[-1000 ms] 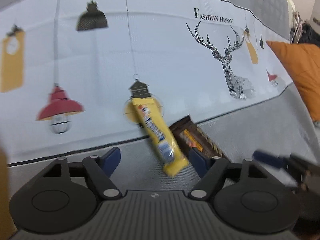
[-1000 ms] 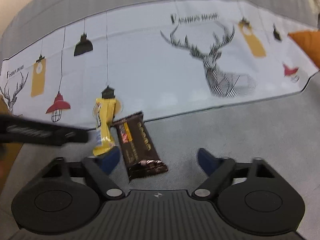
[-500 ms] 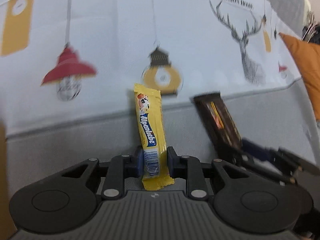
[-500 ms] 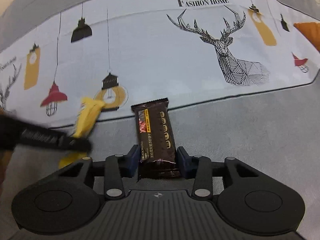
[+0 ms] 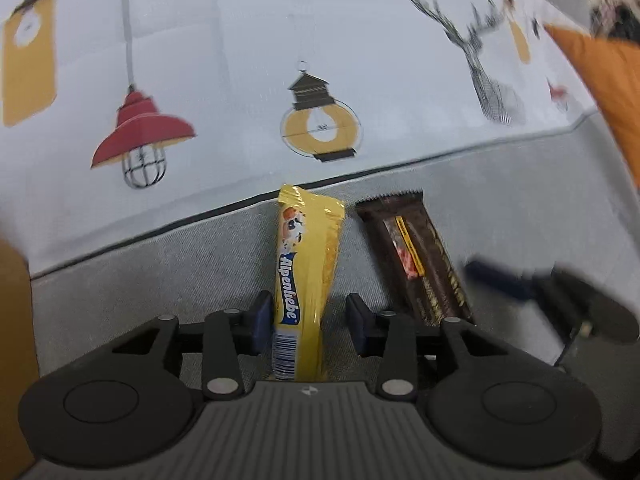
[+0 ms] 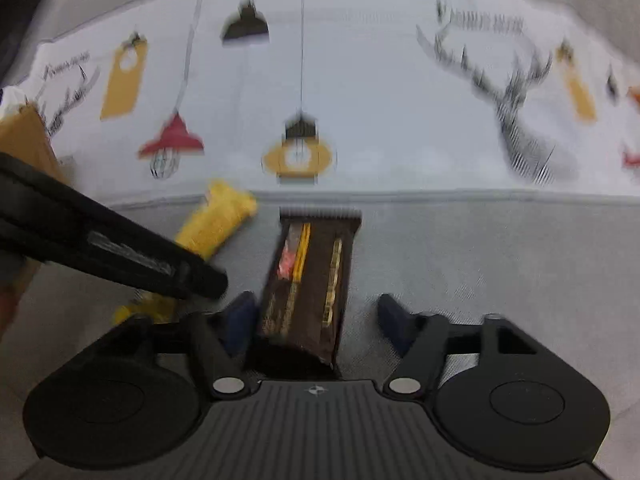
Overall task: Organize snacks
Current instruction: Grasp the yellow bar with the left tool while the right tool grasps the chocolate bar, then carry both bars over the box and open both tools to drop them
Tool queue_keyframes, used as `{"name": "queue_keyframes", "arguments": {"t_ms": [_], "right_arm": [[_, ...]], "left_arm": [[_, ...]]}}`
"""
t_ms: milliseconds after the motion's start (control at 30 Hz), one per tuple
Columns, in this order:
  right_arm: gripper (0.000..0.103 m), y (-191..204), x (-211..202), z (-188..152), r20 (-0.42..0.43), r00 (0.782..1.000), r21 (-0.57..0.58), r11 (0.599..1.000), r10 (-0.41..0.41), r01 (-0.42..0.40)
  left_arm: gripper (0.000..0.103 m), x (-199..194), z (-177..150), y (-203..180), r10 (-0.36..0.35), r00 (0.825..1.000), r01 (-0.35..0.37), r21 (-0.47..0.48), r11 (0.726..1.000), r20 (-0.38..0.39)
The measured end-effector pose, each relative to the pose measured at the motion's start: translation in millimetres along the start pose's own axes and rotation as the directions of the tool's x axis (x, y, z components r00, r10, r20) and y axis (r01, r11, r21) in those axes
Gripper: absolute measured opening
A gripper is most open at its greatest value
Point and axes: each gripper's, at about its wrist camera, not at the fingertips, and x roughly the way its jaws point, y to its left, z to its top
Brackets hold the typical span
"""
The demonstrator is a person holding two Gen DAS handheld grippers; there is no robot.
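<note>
A yellow Alpenliebe candy stick (image 5: 308, 248) lies lengthwise on the grey cloth band between the fingers of my left gripper (image 5: 308, 324). The jaws are opening: the left pad is next to the wrapper and a gap shows at the right pad. A dark brown chocolate bar (image 5: 412, 256) lies just right of it, almost parallel. In the right wrist view the same bar (image 6: 316, 264) sits between the fingers of my right gripper (image 6: 316, 320). These jaws are opening too, with clear space on the bar's right side. The left gripper's black finger (image 6: 120, 252) crosses over the yellow stick (image 6: 220, 224).
A white tablecloth (image 5: 240, 60) printed with lamps and a deer covers the far surface, and the grey band (image 5: 160, 280) runs along its near side. An orange cushion (image 5: 600, 92) lies at the far right. A tan cardboard-coloured edge (image 5: 12, 320) shows at the left.
Both grippers closed on their snacks, then parted. The yellow stick, aslant across the cloth border a second ago, lies straight on the grey band beside the bar.
</note>
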Motion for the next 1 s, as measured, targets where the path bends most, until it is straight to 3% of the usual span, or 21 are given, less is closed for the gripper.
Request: {"name": "queue_keyframes", "arguments": {"t_ms": [33, 67, 100, 133, 233, 300, 533, 800, 1000], "right_arm": [[0.075, 2, 3, 1, 0.008, 1.0, -0.012, 1.0, -0.009, 0.009], [0.057, 4, 4, 2, 0.005, 1.0, -0.026, 0.999, -0.02, 0.02], [0.044, 5, 2, 3, 0.017, 1.0, -0.021, 1.0, -0.019, 0.02], [0.041, 6, -1, 3, 0.025, 0.999, -0.011, 1.0, -0.024, 0.024], [0.041, -1, -20, 2, 0.056, 0.998, 0.092, 0.996, -0.018, 0.013], [0.041, 1, -34, 1, 0.073, 0.997, 0.078, 0.997, -0.03, 0.024], [0.041, 26, -99, 2, 0.109, 0.994, 0.22, 0.975, 0.011, -0.035], [0.041, 104, -178, 8, 0.152, 0.984, 0.173, 0.977, 0.096, -0.122], [0.041, 166, -230, 17, 0.178, 0.973, 0.085, 0.983, 0.143, -0.16]], "left_arm": [[0.022, -1, 0, -4, 0.016, 1.0, -0.016, 0.039, 0.999, 0.001], [0.014, -4, 0, -5, 0.007, 1.0, -0.007, 0.042, 0.999, -0.003], [0.014, -8, 0, -2, -0.007, 1.0, 0.008, 0.022, 1.0, -0.022], [0.013, -15, 1, -1, -0.001, 0.999, 0.002, 0.014, 1.0, -0.039], [0.013, -49, -6, -13, 0.051, 0.999, -0.052, 0.098, 0.994, 0.019], [0.013, -76, -13, -19, 0.052, 0.997, -0.057, 0.12, 0.991, 0.049], [0.013, -173, -48, -10, -0.017, 0.992, 0.016, 0.003, 1.0, 0.123], [0.013, -270, -91, 24, 0.023, 0.977, -0.007, -0.075, 0.997, 0.211], [0.014, -329, -126, 67, 0.095, 0.957, -0.058, -0.142, 0.988, 0.276]]}}
